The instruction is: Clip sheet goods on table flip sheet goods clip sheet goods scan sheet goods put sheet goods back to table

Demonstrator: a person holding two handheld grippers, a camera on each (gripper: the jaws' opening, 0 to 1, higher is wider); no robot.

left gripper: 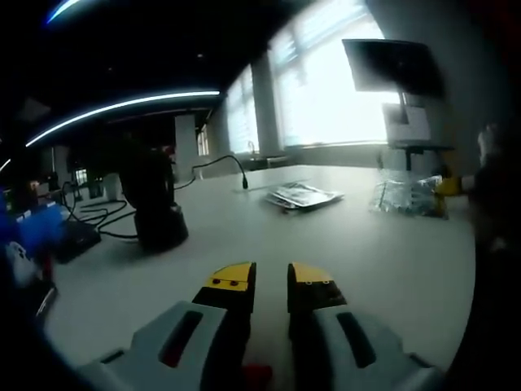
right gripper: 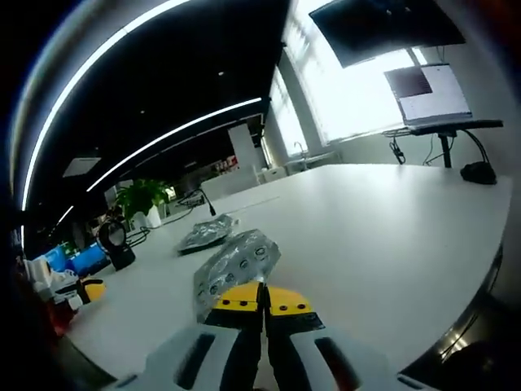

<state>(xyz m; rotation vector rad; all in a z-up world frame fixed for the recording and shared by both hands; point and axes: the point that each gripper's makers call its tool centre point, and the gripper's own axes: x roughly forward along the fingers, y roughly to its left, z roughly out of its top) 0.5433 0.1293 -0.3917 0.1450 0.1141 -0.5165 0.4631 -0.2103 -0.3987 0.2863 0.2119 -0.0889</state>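
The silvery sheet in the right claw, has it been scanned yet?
Probably not yet. The right claw has already clipped the silvery sheet and holds it above the table. The black scanner stands far off. Scanning and putting it back remain. The left claw is empty.

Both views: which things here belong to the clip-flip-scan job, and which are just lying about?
Job: blister sheet clamped in the right tongs; pile of sheets; black scanner; left tongs, empty.

Lying about: laptop on stand, cables, potted plant.

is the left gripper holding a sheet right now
No, the left gripper has open jaws with bare table between them, and the sheets lie farther off.
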